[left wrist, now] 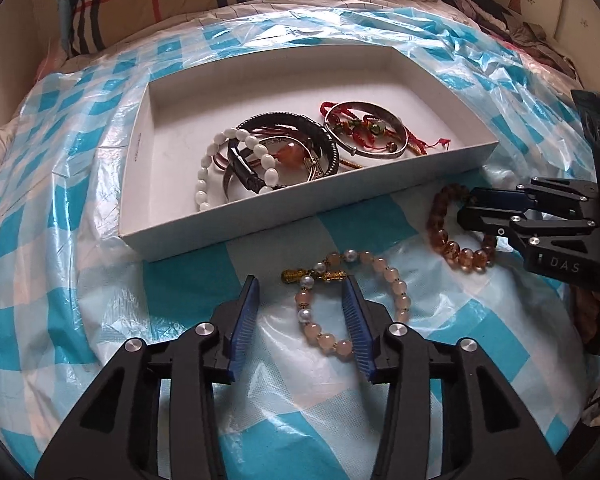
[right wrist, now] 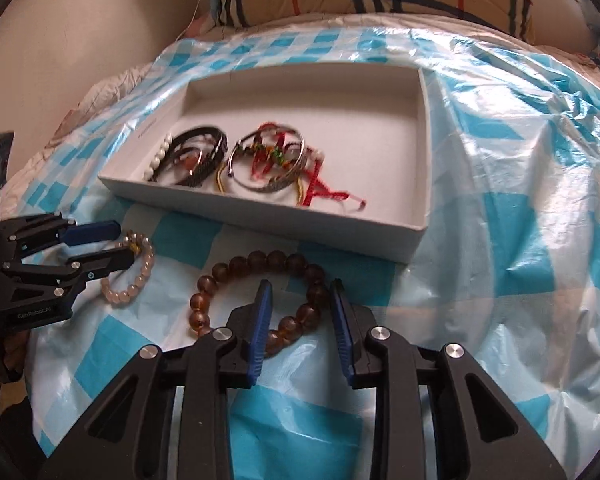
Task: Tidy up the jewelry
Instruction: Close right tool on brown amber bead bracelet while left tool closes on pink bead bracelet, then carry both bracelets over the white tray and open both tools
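Bracelets lie on a blue-and-white checked plastic sheet (left wrist: 180, 288), near a shallow white box (left wrist: 172, 236) already holding bangles and a red cord bracelet (left wrist: 364, 128). Your left gripper (left wrist: 302, 300) tilts down, jaws partly open, straddling one side of the pale pink bead bracelet (left wrist: 396, 292) without pressing it. To its right, your right gripper (right wrist: 300, 300) tilts down likewise, jaws partly open around the amber-brown bead bracelet (right wrist: 260, 260), pads apart from the beads.
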